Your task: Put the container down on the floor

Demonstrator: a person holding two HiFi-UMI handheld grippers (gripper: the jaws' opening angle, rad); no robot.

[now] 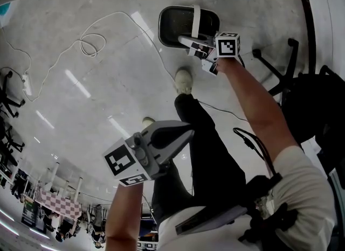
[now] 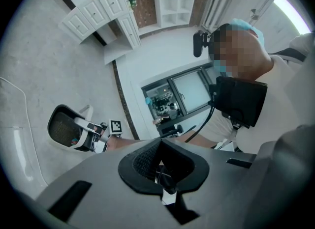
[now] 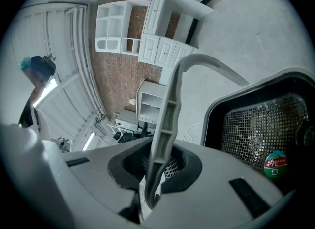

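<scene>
The container (image 1: 175,25) is a black mesh basket with a grey rim and a pale handle (image 1: 196,21). It is low over the grey floor in front of the person's shoe; I cannot tell whether its base touches. My right gripper (image 1: 204,49) is shut on the handle (image 3: 170,120), which runs up between the pads in the right gripper view, beside the basket (image 3: 261,125). A small red and green item (image 3: 275,164) lies inside. My left gripper (image 1: 186,131) hangs nearer the body, shut and holding nothing. The left gripper view shows the basket (image 2: 61,127) at far left.
A thin white cable (image 1: 91,42) loops over the floor left of the basket, with a power strip (image 1: 27,83) further left. A black office chair base (image 1: 277,75) stands at the right. The person's shoe (image 1: 183,80) is just behind the basket. White cabinets (image 2: 103,12) line a wall.
</scene>
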